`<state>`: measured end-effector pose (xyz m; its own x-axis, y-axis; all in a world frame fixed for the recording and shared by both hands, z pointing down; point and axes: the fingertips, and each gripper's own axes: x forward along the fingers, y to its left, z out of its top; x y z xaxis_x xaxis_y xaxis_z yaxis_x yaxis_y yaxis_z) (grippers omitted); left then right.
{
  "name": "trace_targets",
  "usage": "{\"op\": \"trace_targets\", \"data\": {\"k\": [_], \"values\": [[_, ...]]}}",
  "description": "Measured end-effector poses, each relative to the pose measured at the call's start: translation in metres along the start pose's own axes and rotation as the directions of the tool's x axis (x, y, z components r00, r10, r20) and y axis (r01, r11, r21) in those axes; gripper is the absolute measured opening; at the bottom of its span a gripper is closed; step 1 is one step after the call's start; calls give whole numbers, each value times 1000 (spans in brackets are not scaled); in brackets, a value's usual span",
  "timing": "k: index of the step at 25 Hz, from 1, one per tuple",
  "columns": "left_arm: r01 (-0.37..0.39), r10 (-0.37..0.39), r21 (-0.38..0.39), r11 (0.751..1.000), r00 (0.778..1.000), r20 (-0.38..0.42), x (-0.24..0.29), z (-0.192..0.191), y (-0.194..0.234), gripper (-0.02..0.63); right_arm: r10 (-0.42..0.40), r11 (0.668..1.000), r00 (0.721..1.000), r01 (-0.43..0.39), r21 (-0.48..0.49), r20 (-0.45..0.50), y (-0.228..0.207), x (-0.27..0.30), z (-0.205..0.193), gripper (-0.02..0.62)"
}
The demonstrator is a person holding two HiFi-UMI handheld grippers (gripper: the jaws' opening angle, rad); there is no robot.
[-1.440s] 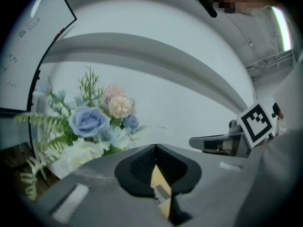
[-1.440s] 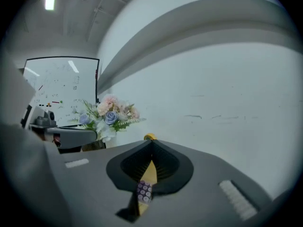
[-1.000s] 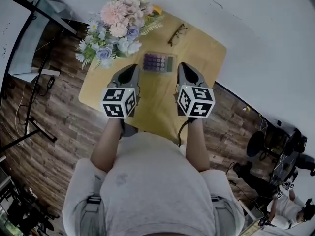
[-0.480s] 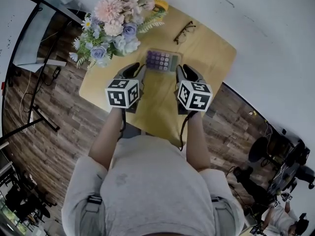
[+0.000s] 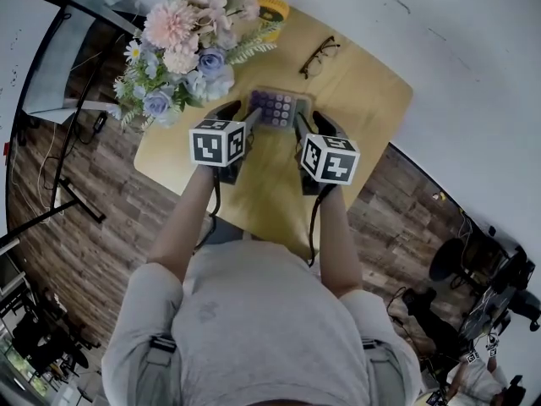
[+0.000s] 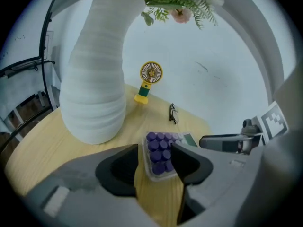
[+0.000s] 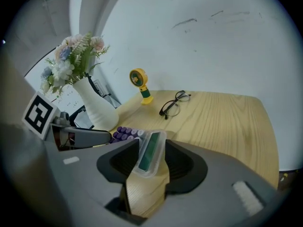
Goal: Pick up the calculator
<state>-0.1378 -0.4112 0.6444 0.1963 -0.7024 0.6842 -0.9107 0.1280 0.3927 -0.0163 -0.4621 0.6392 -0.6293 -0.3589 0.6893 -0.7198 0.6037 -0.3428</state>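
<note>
Calculator (image 5: 275, 106) — probably light, stiff, slick — best pinched by its ends, unclamped inside opening left hand-held gripper (image 6: 156, 159) and right hand-held gripper (image 7: 150, 159).

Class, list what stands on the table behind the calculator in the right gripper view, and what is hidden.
Behind the calculator: glasses, a yellow fan and a white vase of flowers. The table directly under the calculator is covered.

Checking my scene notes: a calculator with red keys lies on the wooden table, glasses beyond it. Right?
No: the calculator has purple keys, not red, as the left gripper view shows. It does lie on the wooden table, with the glasses beyond it.
</note>
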Motion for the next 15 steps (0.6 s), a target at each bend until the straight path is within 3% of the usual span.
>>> {"op": "trace_targets", "data": {"k": [15], "values": [[43, -46, -79, 996, 998, -37, 23, -2, 2, 262, 61, 997, 996, -58, 50, -65, -2, 31, -8, 213]]}}
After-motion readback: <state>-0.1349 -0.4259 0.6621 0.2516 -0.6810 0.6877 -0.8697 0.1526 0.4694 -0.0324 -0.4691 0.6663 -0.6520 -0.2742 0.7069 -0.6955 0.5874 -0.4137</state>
